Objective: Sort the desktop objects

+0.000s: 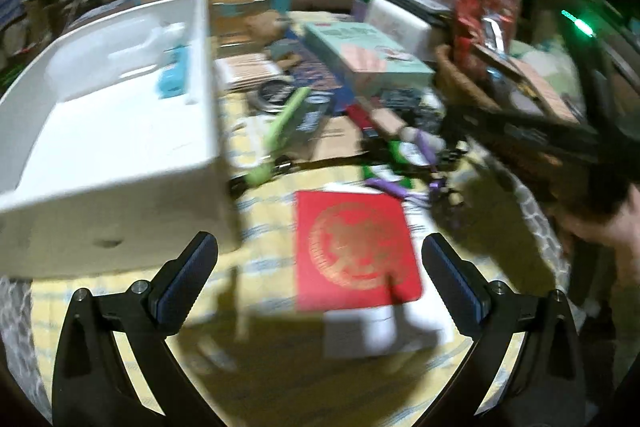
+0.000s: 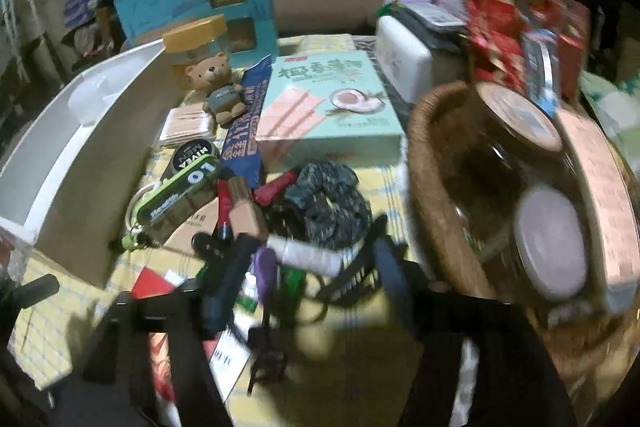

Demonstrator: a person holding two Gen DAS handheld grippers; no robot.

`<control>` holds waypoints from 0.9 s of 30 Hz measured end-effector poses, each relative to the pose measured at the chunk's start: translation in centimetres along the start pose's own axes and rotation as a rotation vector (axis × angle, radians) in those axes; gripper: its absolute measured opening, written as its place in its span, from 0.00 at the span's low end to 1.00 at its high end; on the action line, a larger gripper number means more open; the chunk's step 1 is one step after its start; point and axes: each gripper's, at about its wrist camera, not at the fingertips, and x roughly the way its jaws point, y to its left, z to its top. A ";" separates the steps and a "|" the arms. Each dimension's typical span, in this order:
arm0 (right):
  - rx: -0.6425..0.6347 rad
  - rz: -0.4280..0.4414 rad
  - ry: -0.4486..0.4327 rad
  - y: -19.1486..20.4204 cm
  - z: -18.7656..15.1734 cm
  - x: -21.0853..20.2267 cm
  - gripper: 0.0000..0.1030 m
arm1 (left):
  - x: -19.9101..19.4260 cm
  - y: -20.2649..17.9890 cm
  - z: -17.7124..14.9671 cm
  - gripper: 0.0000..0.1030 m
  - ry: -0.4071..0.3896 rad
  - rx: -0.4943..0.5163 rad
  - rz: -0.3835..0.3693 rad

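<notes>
On the yellow checked tablecloth (image 1: 264, 239), the white rectangular plastic bin (image 1: 120, 131) holds a small blue object (image 1: 173, 79) and a white item at its far end. At the right, the brown woven round basket (image 2: 432, 187) contains a glass jar with a wooden lid (image 2: 520, 123) and a pale round lid (image 2: 550, 247). The left gripper (image 1: 320, 267) stands spread and empty above the red booklet with a gold emblem (image 1: 352, 247). The right gripper (image 2: 304, 279) is spread over the clutter of small items, nothing visibly pinched.
</notes>
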 end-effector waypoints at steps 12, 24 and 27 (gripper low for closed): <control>0.021 -0.054 0.045 0.5 -7.2 -1.1 0.78 | 0.0 7.6 -4.2 0.99 -0.001 -0.203 0.161; -0.009 -0.042 0.029 2.1 -8.6 -0.5 0.79 | 2.3 8.5 -5.4 1.00 0.043 -0.235 0.208; 0.003 -0.058 0.043 1.3 -8.5 0.5 0.76 | 2.7 7.9 -5.4 1.00 0.047 -0.218 0.226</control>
